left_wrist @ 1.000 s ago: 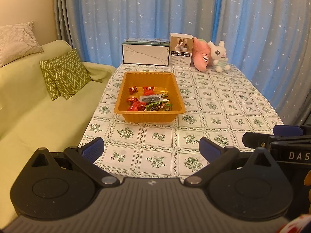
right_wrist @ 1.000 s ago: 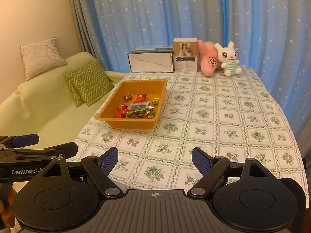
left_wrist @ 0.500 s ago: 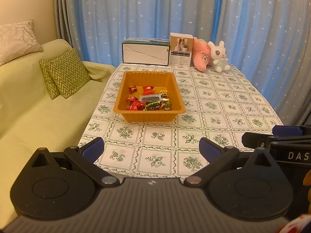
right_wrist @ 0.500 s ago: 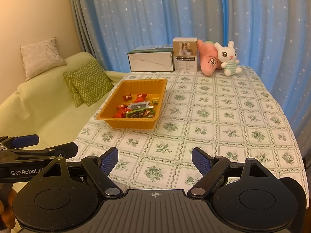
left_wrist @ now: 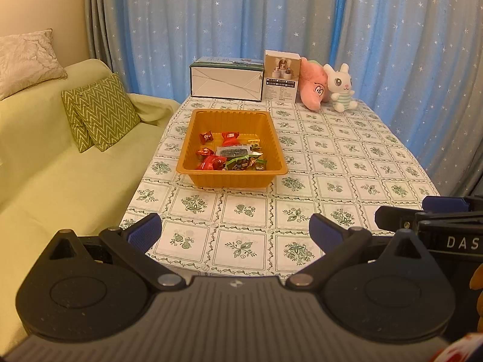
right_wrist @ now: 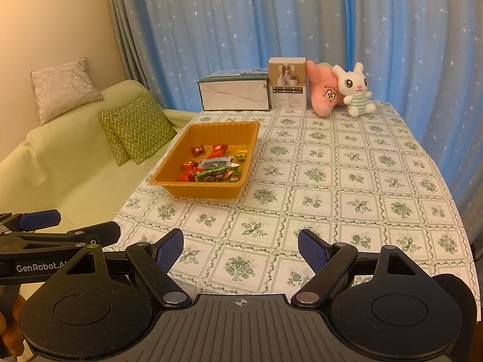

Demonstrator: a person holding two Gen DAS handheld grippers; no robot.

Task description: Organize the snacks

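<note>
An orange plastic tray (left_wrist: 231,181) (right_wrist: 205,191) sits on the left half of the table and holds several wrapped snacks (left_wrist: 232,155) (right_wrist: 211,167), mostly red and green packets. My left gripper (left_wrist: 234,232) hovers over the near table edge, well short of the tray, open with nothing between its blue pads. My right gripper (right_wrist: 241,249) is held beside it to the right, also open and empty. Each gripper shows at the edge of the other's view.
A patterned tablecloth (left_wrist: 332,163) covers the table. At the far end stand a white box (left_wrist: 226,83), a small carton (left_wrist: 281,80), a pink plush (left_wrist: 314,89) and a white rabbit plush (left_wrist: 340,87). A green sofa with cushions (left_wrist: 99,111) lies left; blue curtains hang behind.
</note>
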